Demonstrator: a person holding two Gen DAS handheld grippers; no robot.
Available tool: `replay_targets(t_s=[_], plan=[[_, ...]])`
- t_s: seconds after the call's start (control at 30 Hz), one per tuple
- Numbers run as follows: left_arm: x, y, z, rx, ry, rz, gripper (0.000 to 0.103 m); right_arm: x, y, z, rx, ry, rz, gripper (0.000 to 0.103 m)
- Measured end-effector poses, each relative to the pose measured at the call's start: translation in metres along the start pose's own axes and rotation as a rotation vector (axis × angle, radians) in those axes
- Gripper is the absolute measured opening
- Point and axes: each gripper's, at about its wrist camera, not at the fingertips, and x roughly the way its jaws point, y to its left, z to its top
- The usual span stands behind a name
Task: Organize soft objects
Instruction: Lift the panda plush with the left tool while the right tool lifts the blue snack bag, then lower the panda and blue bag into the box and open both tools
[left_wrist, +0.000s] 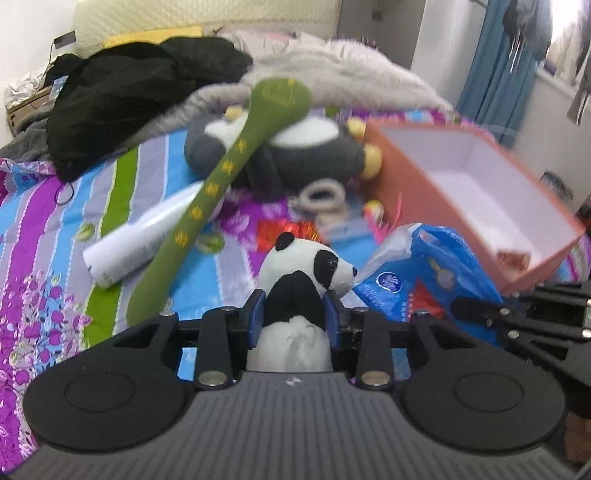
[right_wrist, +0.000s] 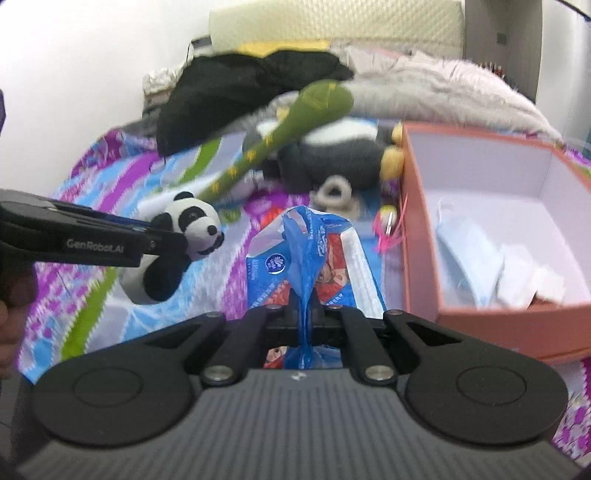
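Note:
My left gripper is shut on a small panda plush and holds it above the bedspread; the panda also shows at the left of the right wrist view, with the left gripper clamped on it. My right gripper is shut on a blue plastic tissue pack, also seen in the left wrist view. An open orange box with white lining stands to the right and holds pale soft items; it shows in the left wrist view too.
A long green plush stick leans over a grey-and-white stuffed animal. A white bottle, a beige scrunchie, black clothing and a grey furry blanket lie on the striped floral bedspread.

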Motion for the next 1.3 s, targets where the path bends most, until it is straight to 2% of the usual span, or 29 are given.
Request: replay_targets(t_s=[0.23, 0.4, 0.63, 0.73, 0.8, 0.93, 1.03, 1.1, 1.3], plan=[[-0.033, -0.019, 0.047, -0.011, -0.105, -0.043, 0.039, -0.041, -0.006, 0.04, -0.018, -0.122, -0.02, 0.006], [-0.047, -0.031, 0.084, -0.041, -0.152, -0.101, 0.039, -0.064, -0.018, 0.07, -0.019, -0.208, -0.055, 0.006], [-0.046, -0.071, 0.131, -0.052, -0.199, -0.166, 0.039, -0.088, -0.046, 0.105, -0.002, -0.27, -0.126, 0.006], [-0.038, -0.094, 0.152, -0.053, -0.193, -0.223, 0.039, -0.098, -0.065, 0.118, 0.029, -0.288, -0.162, 0.006], [-0.032, -0.107, 0.164, -0.047, -0.192, -0.231, 0.039, -0.103, -0.077, 0.126, 0.049, -0.295, -0.177, 0.006], [0.0, -0.131, 0.184, -0.059, -0.104, -0.264, 0.039, -0.1, -0.104, 0.143, 0.077, -0.275, -0.249, 0.006], [0.029, -0.149, 0.197, -0.048, -0.043, -0.247, 0.039, -0.085, -0.125, 0.156, 0.094, -0.229, -0.299, 0.006], [0.048, -0.155, 0.201, -0.056, 0.003, -0.268, 0.039, -0.074, -0.142, 0.16, 0.111, -0.184, -0.328, 0.006], [0.104, -0.169, 0.199, -0.05, 0.137, -0.27, 0.039, -0.047, -0.182, 0.151, 0.177, -0.06, -0.334, 0.006]])
